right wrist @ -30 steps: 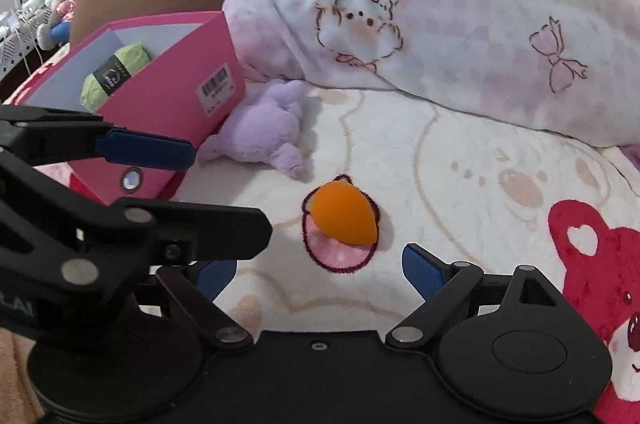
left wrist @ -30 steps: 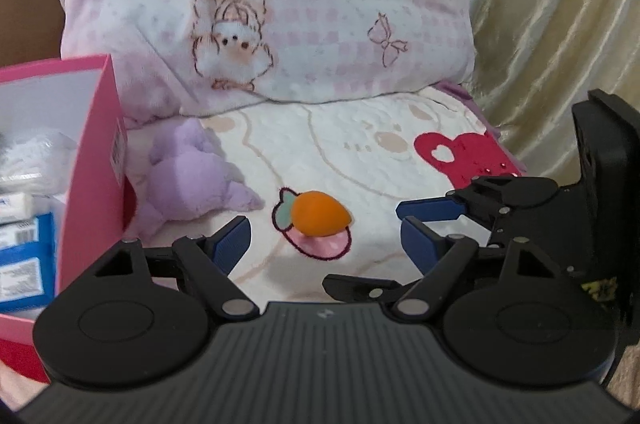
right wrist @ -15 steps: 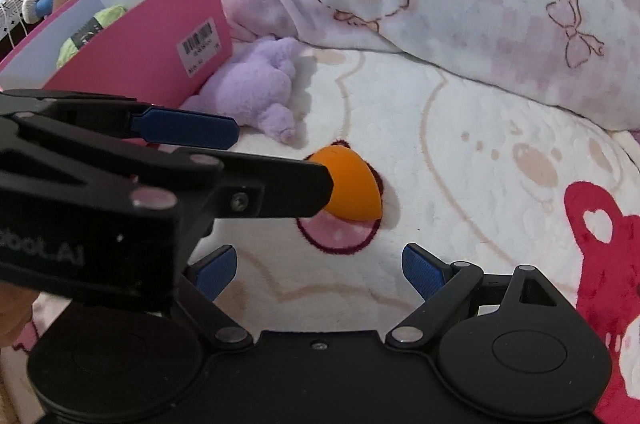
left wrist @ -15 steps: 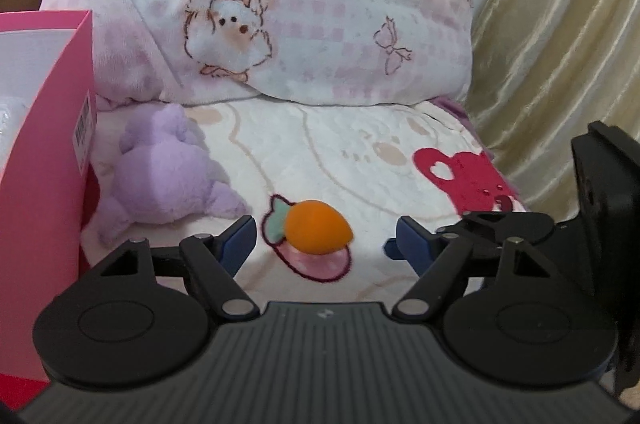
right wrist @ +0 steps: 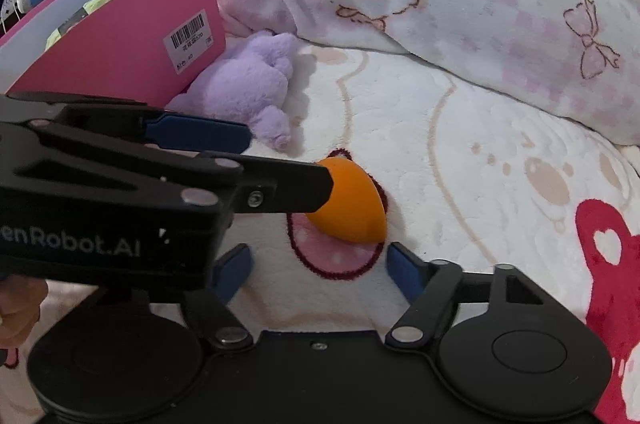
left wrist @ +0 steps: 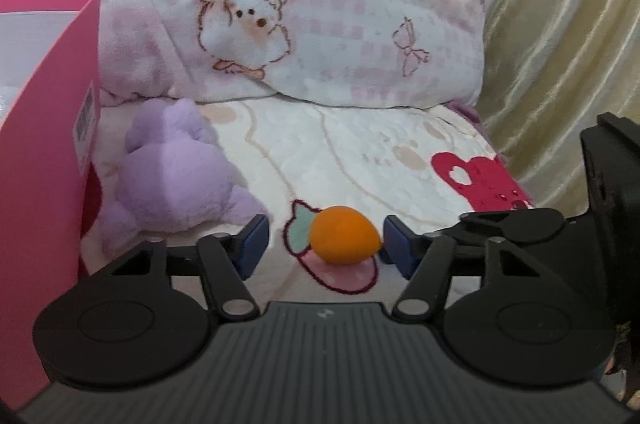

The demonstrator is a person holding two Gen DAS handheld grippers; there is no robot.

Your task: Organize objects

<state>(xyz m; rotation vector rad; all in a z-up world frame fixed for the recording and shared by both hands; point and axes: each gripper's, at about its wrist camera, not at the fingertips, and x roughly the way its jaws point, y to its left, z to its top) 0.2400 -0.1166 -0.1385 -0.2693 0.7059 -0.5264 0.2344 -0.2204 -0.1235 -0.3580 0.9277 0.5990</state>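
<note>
Blanket (left wrist: 352, 144): orange sponge (left wrist: 345, 241), purple plush (left wrist: 176, 168), pink box (left wrist: 40, 160), pillow (left wrist: 320, 4).

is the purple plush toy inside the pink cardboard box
No, the purple plush toy lies on the white blanket beside the pink cardboard box, not inside it.

One orange sponge (left wrist: 345, 241), one purple plush toy (left wrist: 176, 168), one pink box (right wrist: 132, 44), one pillow (left wrist: 320, 4).

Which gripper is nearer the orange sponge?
Left. The left gripper brackets the orange sponge, one finger at its side, jaws just closing. The right gripper sits just short, sponge beyond its tips.
</note>
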